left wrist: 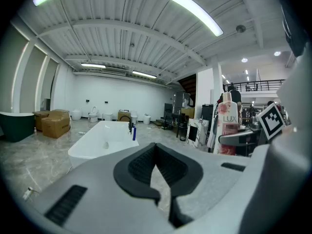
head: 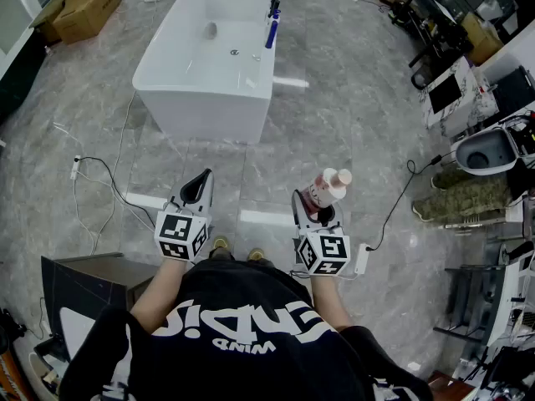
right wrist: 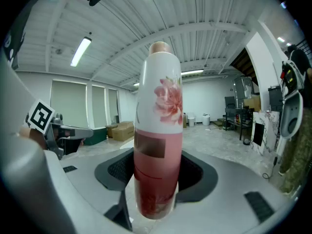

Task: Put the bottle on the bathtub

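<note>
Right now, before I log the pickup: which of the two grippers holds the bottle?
The right gripper: its jaws are clamped on the pink and white bottle, which stands upright between them. The left gripper has nothing between its jaws.

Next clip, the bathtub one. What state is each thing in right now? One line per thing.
bottle: upright, clamped between the right gripper's jaws, not yet on the bathtub.
right gripper: shut on the bottle.
left gripper: jaws together, nothing between them.
bathtub: looks empty, no water visible, across the floor ahead of both grippers.
</note>
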The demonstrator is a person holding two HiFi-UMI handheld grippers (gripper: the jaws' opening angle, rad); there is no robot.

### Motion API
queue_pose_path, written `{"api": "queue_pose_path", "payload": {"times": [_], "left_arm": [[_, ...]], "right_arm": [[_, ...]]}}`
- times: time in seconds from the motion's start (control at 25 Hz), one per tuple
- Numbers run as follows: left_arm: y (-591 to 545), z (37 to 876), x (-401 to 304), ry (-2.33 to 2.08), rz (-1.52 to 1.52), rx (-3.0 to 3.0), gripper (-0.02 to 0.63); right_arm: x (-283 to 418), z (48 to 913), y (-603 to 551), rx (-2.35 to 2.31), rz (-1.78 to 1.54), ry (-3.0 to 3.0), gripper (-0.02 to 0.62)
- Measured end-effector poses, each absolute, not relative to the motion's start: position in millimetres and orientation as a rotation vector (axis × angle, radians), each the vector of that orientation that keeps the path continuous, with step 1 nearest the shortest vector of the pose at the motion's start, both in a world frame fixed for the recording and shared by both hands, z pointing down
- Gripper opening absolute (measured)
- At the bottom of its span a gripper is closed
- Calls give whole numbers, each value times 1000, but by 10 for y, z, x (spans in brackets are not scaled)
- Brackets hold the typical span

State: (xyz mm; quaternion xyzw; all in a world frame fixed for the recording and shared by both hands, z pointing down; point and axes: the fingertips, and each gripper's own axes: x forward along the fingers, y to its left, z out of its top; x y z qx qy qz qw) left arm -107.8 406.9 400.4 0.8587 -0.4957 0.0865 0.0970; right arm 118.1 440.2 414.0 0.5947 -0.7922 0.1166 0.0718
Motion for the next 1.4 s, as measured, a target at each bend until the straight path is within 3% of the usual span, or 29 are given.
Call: {"api": "queue_pose_path", "payload": {"times": [0.84,1.4], "left_arm": [[3699,4110,-1488,-1292,268,2621,8],[2965,4376,-1533,-1293,279,2593,8]], "right_arm": [[732,4209,4163,1876,331,-2332,256],[672,4387,3341,1840,307,-2357,256]]}}
